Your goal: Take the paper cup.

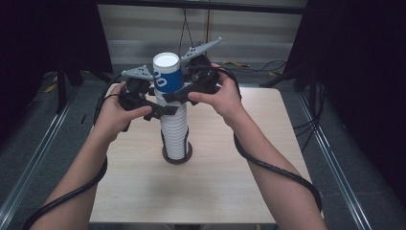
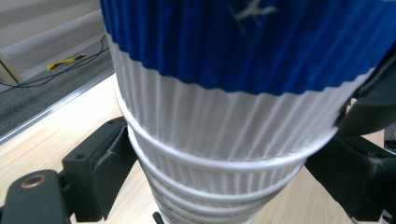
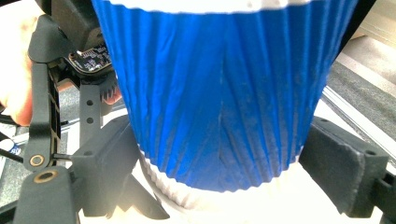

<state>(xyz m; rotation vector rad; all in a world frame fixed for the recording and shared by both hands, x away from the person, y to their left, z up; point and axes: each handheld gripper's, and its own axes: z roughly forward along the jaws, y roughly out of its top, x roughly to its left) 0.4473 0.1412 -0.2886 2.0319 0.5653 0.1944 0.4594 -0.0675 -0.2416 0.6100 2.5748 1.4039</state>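
Observation:
A tall stack of white ribbed paper cups [image 1: 174, 132] stands upright on a wooden table [image 1: 230, 177]. The topmost cup is a blue cup [image 1: 167, 76] with a white lower band, nested in the stack. My left gripper [image 1: 163, 111] comes in from the left and is shut on the white stack [image 2: 210, 140] just below the blue cup [image 2: 243, 42]. From the right, my right gripper [image 1: 178, 94] is shut on the blue cup [image 3: 219, 93] near its lower edge, one jaw on each side. The left gripper [image 3: 51, 116] sits close behind.
The stack rests on a dark round base [image 1: 177, 156] at the table's middle. Grey floor with metal rails [image 1: 43, 143] runs along both sides, and cables [image 1: 268, 64] lie beyond the far edge. Black cables trail along both forearms.

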